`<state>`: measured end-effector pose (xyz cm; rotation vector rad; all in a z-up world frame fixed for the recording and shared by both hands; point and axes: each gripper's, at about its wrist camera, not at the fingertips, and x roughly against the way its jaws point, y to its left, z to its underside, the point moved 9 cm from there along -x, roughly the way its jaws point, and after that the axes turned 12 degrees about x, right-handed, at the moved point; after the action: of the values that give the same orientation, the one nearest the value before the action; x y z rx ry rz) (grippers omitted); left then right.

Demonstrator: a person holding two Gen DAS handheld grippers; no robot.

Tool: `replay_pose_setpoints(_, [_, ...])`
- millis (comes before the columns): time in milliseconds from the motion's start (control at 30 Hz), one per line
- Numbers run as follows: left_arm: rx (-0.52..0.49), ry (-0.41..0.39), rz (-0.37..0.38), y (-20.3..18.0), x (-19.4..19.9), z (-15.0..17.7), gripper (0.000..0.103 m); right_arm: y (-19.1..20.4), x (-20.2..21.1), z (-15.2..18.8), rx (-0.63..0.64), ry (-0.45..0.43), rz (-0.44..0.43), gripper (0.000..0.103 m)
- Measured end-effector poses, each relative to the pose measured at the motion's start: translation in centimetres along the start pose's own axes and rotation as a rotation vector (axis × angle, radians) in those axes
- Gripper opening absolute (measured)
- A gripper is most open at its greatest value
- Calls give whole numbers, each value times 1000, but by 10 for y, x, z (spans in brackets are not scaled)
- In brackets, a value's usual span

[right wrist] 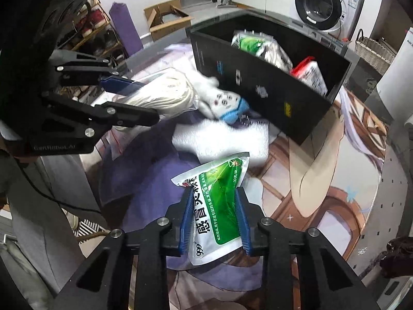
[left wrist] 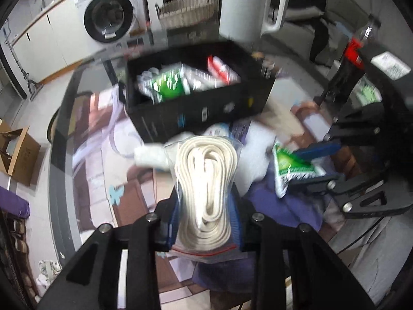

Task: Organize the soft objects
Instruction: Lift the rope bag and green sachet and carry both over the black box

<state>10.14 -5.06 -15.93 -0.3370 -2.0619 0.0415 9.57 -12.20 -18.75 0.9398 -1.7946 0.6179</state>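
Observation:
My left gripper (left wrist: 206, 196) is shut on a clear zip bag of coiled white rope (left wrist: 206, 180), held above the table; it also shows in the right wrist view (right wrist: 165, 95). My right gripper (right wrist: 215, 193) is shut on a green and white medicine pouch (right wrist: 216, 201), also seen at the right of the left wrist view (left wrist: 289, 168). A black box (left wrist: 201, 113) (right wrist: 271, 98) ahead holds several packets. A white plush toy with a blue tip (right wrist: 222, 103) and a white fluffy cloth (right wrist: 227, 139) lie on a purple cloth (right wrist: 144, 170) in front of the box.
The round table has a printed mat (right wrist: 335, 180). A white kettle (left wrist: 247, 7) stands behind the box. A washing machine (left wrist: 108, 15), a wicker basket (left wrist: 188, 10) and a cardboard box (right wrist: 165, 23) sit beyond the table. A red-labelled bottle (left wrist: 356, 49) is at right.

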Motion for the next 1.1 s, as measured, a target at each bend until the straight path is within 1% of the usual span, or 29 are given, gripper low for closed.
replay_pose_setpoints(100, [22,-88,10,3,16,-17,31,-3,9,-4,-5,-27,11,31])
replay_pose_setpoints(167, [30,-151,11,4,28,-27,31,-6,20,-9,-14,-63,26,31])
replay_pose_setpoints(267, [50,-199,11,3,38,-43,31,-12,35,-14,-35,-107,45,31])
replay_pose_setpoints(367, [68,-247,17,0,47,-57,31,-19,53,-26,-58,-170,80,31])
replay_pose_setpoints(467, [67,-303,4,-3,58,-67,31,-24,74,-40,-83,-258,122,31])
replay_pose_setpoints(533, [74,-334,26,-6,66,-75,31,-27,89,-48,-89,-333,164,31])
replay_pose_setpoints(567, [78,-350,35,-8,70,-77,31,-31,99,-52,-89,-365,200,31])
replay_pose_setpoints(633, [85,-410,42,-9,84,-86,31,-36,116,-57,-98,-433,242,31])
replay_pose_setpoints(700, [86,-491,26,-10,101,-93,31,-38,129,-63,-99,-488,274,31])
replay_pose_setpoints(800, [92,-589,13,-9,120,-101,31,-39,155,-70,-95,-590,333,31])
replay_pose_setpoints(967, [153,-685,23,4,144,-112,31,-31,193,-76,-77,-741,413,31])
replay_pose_setpoints(1100, [153,-769,2,10,164,-107,31,-23,225,-76,-74,-855,470,31])
